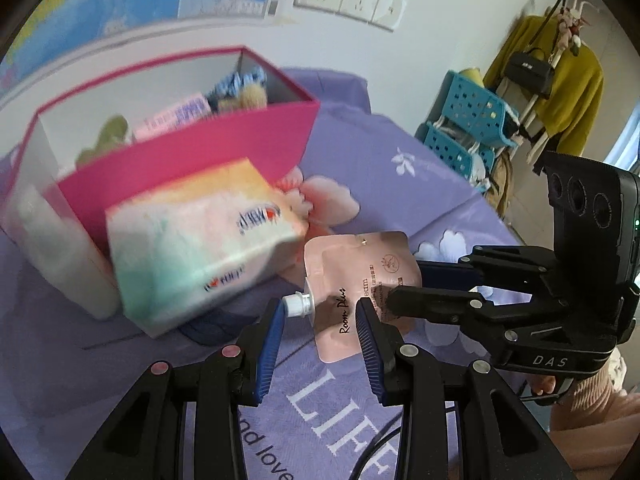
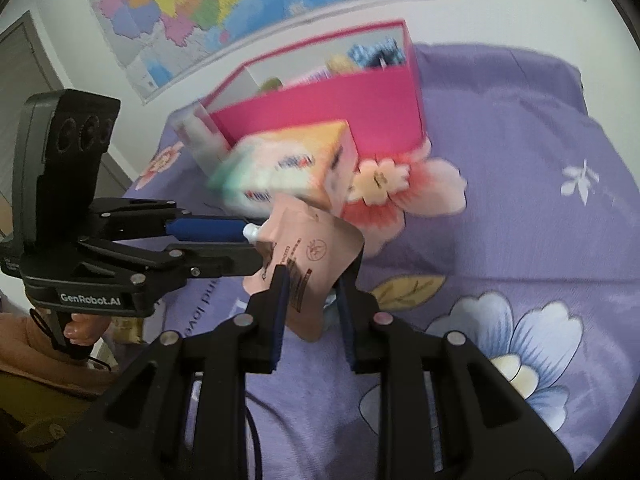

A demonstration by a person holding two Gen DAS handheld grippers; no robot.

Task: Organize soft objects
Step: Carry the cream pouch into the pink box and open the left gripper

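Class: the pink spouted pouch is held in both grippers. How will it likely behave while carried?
The pink pouch probably flops: it is thin and flat. Its glossy film may slip between the pads. The left gripper and right gripper each pinch it, likely keeping it spread.

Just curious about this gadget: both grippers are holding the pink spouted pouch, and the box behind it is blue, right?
Not quite: the box is pink, as the left wrist view shows. Both the left gripper and right gripper do hold the pink spouted pouch.

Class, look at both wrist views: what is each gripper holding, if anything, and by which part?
Both grip the pink spouted pouch: the left gripper at the end beside its white spout, the right gripper at the opposite end, jaws shut on it.
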